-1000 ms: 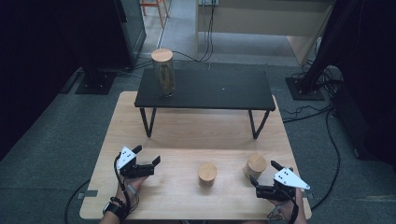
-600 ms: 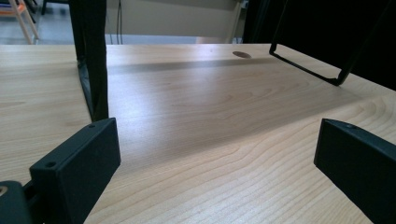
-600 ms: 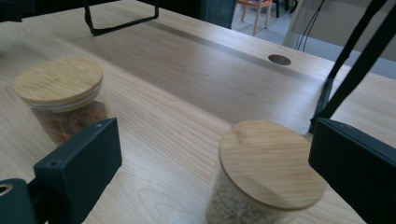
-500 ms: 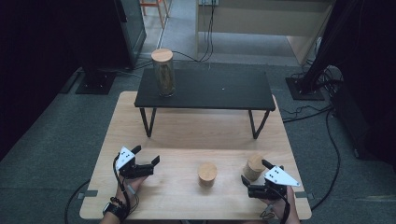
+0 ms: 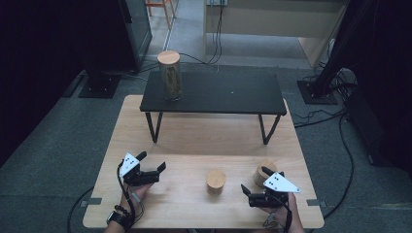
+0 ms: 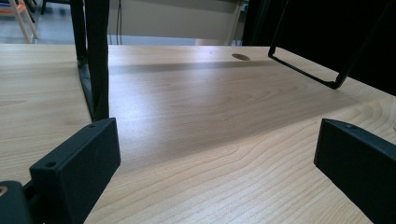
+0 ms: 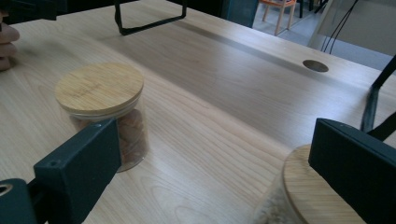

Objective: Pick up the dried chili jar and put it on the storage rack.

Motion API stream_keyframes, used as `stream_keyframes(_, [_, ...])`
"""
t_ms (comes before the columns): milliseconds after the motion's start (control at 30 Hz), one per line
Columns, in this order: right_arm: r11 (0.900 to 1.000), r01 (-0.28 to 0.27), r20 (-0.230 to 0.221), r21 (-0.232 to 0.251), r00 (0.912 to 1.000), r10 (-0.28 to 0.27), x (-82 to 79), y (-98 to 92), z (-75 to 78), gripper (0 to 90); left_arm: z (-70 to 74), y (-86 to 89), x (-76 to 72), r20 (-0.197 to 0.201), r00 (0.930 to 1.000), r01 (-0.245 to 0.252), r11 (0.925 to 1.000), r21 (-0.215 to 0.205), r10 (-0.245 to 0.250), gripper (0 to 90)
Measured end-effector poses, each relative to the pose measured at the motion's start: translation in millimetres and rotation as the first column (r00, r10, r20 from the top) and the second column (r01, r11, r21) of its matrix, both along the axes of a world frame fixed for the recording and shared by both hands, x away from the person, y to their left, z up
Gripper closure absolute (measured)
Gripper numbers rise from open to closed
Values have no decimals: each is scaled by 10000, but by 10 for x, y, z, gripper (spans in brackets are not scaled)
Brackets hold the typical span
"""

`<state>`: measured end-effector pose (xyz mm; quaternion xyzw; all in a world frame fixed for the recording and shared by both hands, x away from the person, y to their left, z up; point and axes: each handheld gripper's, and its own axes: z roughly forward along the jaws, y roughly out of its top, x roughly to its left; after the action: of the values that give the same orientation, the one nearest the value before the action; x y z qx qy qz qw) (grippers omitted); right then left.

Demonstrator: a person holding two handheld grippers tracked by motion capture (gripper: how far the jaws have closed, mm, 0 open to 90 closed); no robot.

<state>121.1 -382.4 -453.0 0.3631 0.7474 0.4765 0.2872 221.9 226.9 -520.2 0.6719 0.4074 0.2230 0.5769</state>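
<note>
- Looking down from the high view, the right gripper (image 5: 248, 195) sits at the near right of the wooden table (image 5: 204, 136), jaws apart and holding nothing, pointed left toward the short jar (image 5: 215, 181) that stands near the middle of the front edge. A second jar (image 5: 263, 174) stands just behind that gripper, close enough that the hand has to work around it. The left gripper (image 5: 158, 166) rests low at the near left, jaws spread and empty, well apart from both jars; I judge it is parked out of the way. A tall jar (image 5: 171, 74) stands upright on the left end of the black shelf (image 5: 214, 92), likely where the small ones belong.
- Along the left gripper view, the wide-open jaws frame bare tabletop (image 6: 210, 140) with a shelf leg (image 6: 95, 60) ahead, so nothing lies within reach to grasp.
- Along the right gripper view, the jaws stand wide with nothing between them. The short jar (image 7: 105, 112), bamboo lid on and brown contents inside, sits ahead by the left jaw; the second jar (image 7: 299, 196) is partly hidden behind the right jaw. The gripper seems lined up for a sideways approach.
</note>
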Motion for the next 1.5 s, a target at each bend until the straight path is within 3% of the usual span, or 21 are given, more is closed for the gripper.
stream_keyframes(1500, [9947,-1029,-328,9,9942,1029,219,386,-103,25,-10,26,21,-62,9999,106,9998,-165,-107,4])
